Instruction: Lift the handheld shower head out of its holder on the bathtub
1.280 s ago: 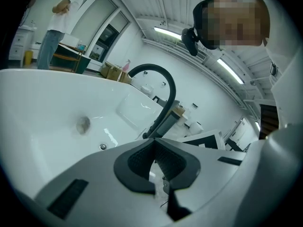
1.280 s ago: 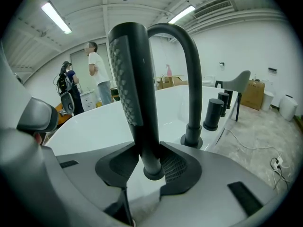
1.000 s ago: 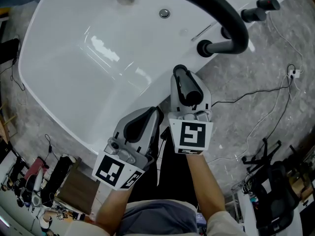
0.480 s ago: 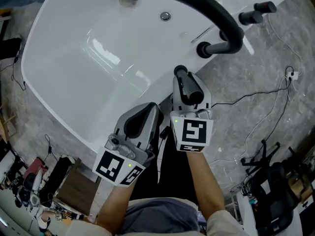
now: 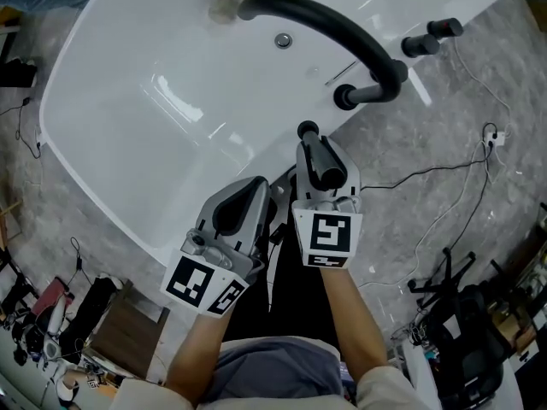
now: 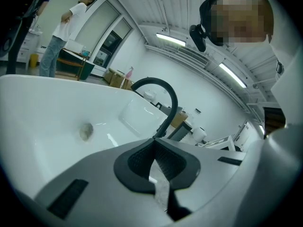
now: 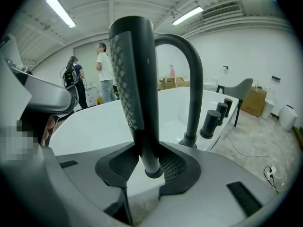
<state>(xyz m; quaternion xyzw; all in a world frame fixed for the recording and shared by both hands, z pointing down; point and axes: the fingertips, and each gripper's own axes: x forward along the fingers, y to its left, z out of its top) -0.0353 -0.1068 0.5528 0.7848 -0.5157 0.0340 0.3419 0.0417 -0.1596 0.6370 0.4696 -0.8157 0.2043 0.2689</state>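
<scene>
The handheld shower head (image 7: pixel 137 93), a black wand, is clamped by its lower shaft between the jaws of my right hand-held gripper (image 7: pixel 150 168). Its bottom end hangs free over the near right rim of the white bathtub (image 5: pixel 102 169). My left hand-held gripper (image 6: pixel 154 157), just to the left, is clenched on nothing, with its pads touching. The black arched faucet (image 5: pixel 342 32) and two black knobs (image 5: pixel 419 44) stand farther along the rim.

Bright o/h light, tub (image 5: pixel 128 143) glare
</scene>
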